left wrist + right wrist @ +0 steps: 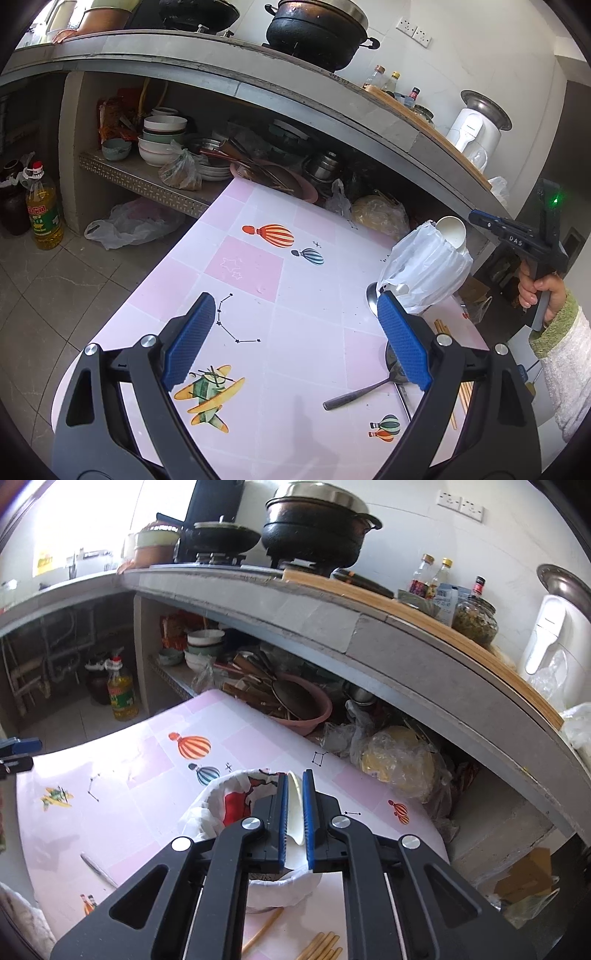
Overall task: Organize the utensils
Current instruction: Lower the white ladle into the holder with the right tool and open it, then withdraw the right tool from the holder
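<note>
Right gripper [294, 812] clamped on the white spoon [294, 819] just above the bag-lined holder [221, 805], left gripper [295, 343] wide apart over the table [306, 332] — a careless drop could tip that holder or snag the plastic!

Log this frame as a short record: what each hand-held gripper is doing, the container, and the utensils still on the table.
left hand-held gripper: open, empty, above the table
right hand-held gripper: shut on white spoon, at the container's mouth
container: bag-lined, upright on the table
loose utensils: metal spoon, chopsticks
task state: utensils still outside the container
</note>
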`<state>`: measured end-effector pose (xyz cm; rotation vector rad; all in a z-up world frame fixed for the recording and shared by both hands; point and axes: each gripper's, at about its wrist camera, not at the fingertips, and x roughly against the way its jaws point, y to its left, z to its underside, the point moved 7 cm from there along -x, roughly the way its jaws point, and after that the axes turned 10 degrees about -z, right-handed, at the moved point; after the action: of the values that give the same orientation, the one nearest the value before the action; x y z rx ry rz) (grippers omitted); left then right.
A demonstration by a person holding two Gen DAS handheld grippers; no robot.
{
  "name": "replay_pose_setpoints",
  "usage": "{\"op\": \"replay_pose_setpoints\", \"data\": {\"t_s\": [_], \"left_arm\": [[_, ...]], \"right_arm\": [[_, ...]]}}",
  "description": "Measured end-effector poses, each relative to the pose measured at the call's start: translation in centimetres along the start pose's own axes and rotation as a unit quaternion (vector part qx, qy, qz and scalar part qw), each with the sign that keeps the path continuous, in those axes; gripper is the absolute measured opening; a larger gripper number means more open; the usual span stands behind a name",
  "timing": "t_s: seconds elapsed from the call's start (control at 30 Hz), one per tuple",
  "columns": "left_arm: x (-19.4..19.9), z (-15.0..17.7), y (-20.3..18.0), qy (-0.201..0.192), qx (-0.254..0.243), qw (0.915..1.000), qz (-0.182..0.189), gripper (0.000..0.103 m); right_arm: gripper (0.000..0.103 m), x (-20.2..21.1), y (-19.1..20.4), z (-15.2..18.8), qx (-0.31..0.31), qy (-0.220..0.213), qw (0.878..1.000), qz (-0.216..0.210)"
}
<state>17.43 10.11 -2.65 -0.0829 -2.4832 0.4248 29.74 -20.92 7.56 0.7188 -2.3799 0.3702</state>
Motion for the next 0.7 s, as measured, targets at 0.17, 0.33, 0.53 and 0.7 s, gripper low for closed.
{"op": "replay_pose_setpoints", "data": {"t_s": [0.17,0.33,0.53,0.7], "left_arm": [[0.3,0.1,-0.6,-0.002,-0.006,1.0,0.006,0.085],[0.9,0.1,-1.4,-0.005,-0.012,0.9998,0.016,0.086],[1.4,0.0,-2.1,-0.013,-0.015,0.9997,0.014,0.089],[1.5,0.4,-3.2,-0.009,-0.024,0.9996,0.014,0.089]], "right_arm": [[0.018,2.9,-0.3,-0.3,-0.029,-0.036,0.999,-0.008],[0.034,6.7,-0.3,0.3,-0.074,-0.077,0.994,-0.02],[0.07,10.8,1.2,3.0,-0.108,-0.105,0.988,-0.009],[0.088,12.4,2.5,7.3,-0.163,-0.099,0.982,0.009]]}}
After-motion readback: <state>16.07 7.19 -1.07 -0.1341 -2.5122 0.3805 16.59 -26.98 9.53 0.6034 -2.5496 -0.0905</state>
